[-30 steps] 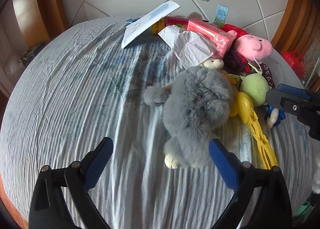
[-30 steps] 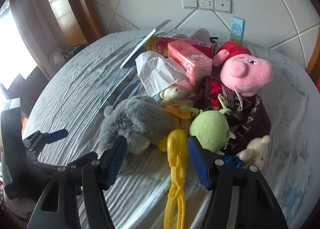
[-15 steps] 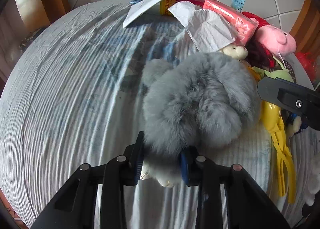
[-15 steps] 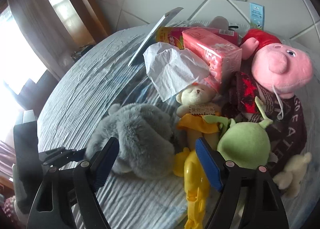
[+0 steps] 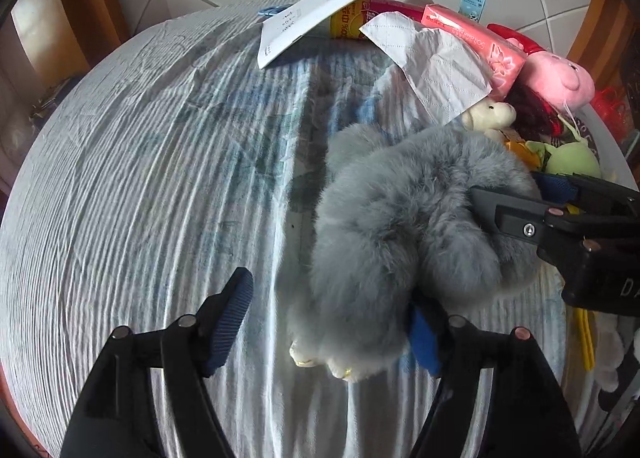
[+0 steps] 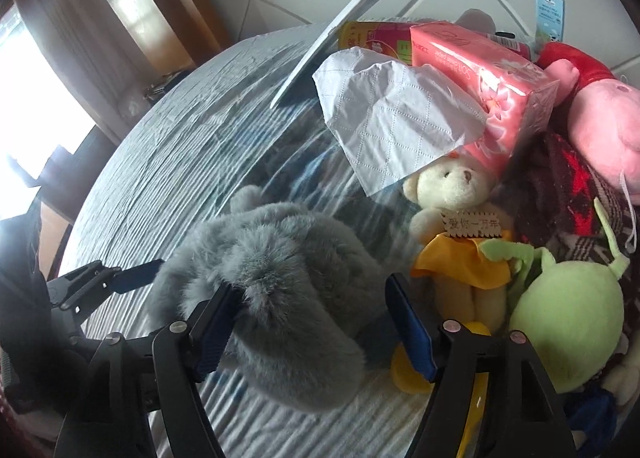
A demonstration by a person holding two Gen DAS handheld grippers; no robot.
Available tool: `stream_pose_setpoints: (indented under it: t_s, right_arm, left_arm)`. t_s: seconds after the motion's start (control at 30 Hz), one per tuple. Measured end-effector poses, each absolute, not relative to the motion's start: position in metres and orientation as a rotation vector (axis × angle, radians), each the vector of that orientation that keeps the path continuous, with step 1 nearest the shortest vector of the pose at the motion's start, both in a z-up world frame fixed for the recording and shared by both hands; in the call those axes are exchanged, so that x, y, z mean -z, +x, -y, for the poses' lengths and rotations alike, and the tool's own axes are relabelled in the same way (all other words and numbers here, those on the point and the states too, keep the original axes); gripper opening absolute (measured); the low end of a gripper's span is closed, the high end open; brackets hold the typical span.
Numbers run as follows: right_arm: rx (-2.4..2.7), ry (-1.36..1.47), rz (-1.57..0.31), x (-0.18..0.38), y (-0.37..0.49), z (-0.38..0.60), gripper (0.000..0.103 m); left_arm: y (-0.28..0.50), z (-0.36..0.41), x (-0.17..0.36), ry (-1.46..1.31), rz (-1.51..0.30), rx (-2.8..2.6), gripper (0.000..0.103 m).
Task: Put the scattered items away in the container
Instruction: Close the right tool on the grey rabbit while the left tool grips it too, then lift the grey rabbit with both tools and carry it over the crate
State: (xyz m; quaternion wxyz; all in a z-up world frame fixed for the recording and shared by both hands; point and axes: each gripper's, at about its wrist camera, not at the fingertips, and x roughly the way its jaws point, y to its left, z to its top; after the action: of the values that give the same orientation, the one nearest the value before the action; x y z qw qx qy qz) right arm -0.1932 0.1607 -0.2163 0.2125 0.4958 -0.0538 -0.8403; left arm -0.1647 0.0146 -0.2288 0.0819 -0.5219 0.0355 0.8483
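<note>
A grey furry plush [image 5: 400,226] lies on the striped sheet [image 5: 160,178]. My left gripper [image 5: 328,310] straddles the plush's lower end. Its jaws are opening: the right pad [image 5: 424,338] touches the fur and the left pad [image 5: 232,314] stands clear of it. My right gripper [image 6: 312,298] is set over the grey plush [image 6: 272,278] from the other side. Its jaws are closing, with the fur between them and the left pad [image 6: 212,326] against it. From the left wrist view the right gripper [image 5: 508,190] rests on top of the plush.
Piled at the right are a cream bear in a yellow dress [image 6: 452,218], a green plush [image 6: 568,306], a pink pig plush [image 6: 600,118], a dark knit with red stars [image 6: 568,194], a pink tissue pack [image 6: 480,86] with a loose tissue [image 6: 392,118], a yellow plastic toy [image 6: 408,374] and a white booklet [image 5: 320,18].
Both grippers came down closer to the grey plush. The left one closed on its lower end, then opened again. The right one now straddles the plush instead of the yellow toy.
</note>
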Motion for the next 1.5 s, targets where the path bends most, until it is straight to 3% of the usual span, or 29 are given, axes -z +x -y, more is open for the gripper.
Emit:
stream_pose_setpoints:
  t_s: [0.1, 0.23, 0.3, 0.33, 0.37, 0.47, 0.53, 0.63, 0.7, 0.73, 0.77, 1.03, 1.5]
  right_arm:
    - [2.348, 1.375, 0.118, 0.219, -0.196, -0.155, 0.082]
    - [2.353, 1.347, 0.068, 0.223, -0.198, -0.147, 0.083]
    - [2.34, 1.347, 0.059, 0.223, -0.199, -0.144, 0.078]
    - [2.326, 1.344, 0.066, 0.221, -0.198, -0.143, 0.067]
    - [2.313, 1.34, 0.072, 0.219, -0.197, -0.142, 0.059]
    - [2.312, 1.344, 0.076, 0.219, -0.196, -0.141, 0.059]
    - [2.266, 1.368, 0.181, 0.228, -0.204, -0.148, 0.063]
    - [2.252, 1.384, 0.227, 0.234, -0.211, -0.153, 0.078]
    - [2.261, 1.379, 0.232, 0.234, -0.211, -0.153, 0.078]
    - [2.261, 1.37, 0.24, 0.233, -0.21, -0.153, 0.074]
    - [2.251, 1.351, 0.257, 0.23, -0.208, -0.154, 0.058]
    - [2.222, 1.215, 0.166, 0.17, -0.174, -0.136, 0.057]
    - [2.184, 1.246, 0.047, 0.176, -0.118, -0.084, 0.057]
  left_arm:
    - [-0.167, -0.02, 0.23, -1.531, -0.165, -2.532, 0.071]
    - [-0.168, -0.024, 0.239, -1.531, -0.168, -2.473, 0.036]
    - [-0.167, -0.024, 0.24, -1.509, -0.138, -2.466, 0.029]
    - [-0.168, -0.025, 0.24, -1.508, -0.137, -2.462, 0.025]
    - [-0.166, -0.025, 0.238, -1.5, -0.149, -2.465, 0.024]
    - [-0.163, -0.019, 0.237, -1.492, -0.141, -2.474, 0.024]
    - [-0.166, -0.012, 0.243, -1.51, -0.114, -2.47, 0.024]
    - [-0.166, -0.01, 0.244, -1.512, -0.084, -2.47, 0.024]
    - [-0.166, -0.009, 0.245, -1.511, -0.072, -2.472, 0.024]
    - [-0.166, -0.008, 0.244, -1.513, -0.058, -2.469, 0.019]
    - [-0.163, -0.008, 0.242, -1.507, -0.058, -2.472, 0.016]
    - [-0.129, 0.012, 0.187, -1.414, -0.067, -2.567, 0.015]
    - [-0.077, 0.052, 0.193, -1.496, -0.073, -2.6, 0.015]
